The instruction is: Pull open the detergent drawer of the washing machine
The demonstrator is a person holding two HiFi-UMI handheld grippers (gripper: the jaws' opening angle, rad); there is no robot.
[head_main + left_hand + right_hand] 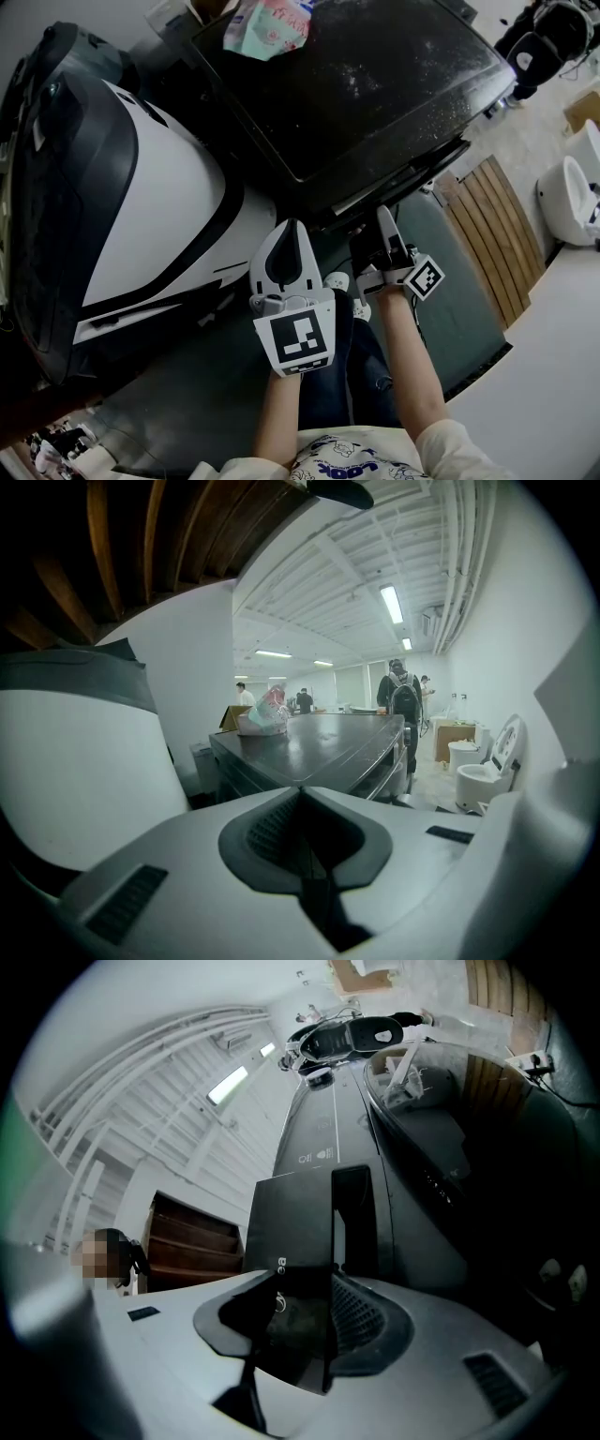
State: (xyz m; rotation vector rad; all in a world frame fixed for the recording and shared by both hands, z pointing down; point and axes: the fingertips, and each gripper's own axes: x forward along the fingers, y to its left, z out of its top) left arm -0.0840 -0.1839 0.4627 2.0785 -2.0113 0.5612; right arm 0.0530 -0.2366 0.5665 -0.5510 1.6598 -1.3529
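The black washing machine fills the upper middle of the head view, and its glossy top shows in the left gripper view. My right gripper reaches under the front edge of the machine, pointing slightly upward. In the right gripper view the black detergent drawer front stands between the jaws of the right gripper, beside the ribbed right pad. I cannot see the pads pressing on it. My left gripper hangs apart from the machine, to the left. The left gripper is shut on nothing.
A large white and black appliance stands close on the left. A pastel bag lies on the machine's top. A wooden slatted board and a white toilet are at the right. A person with a backpack stands beyond.
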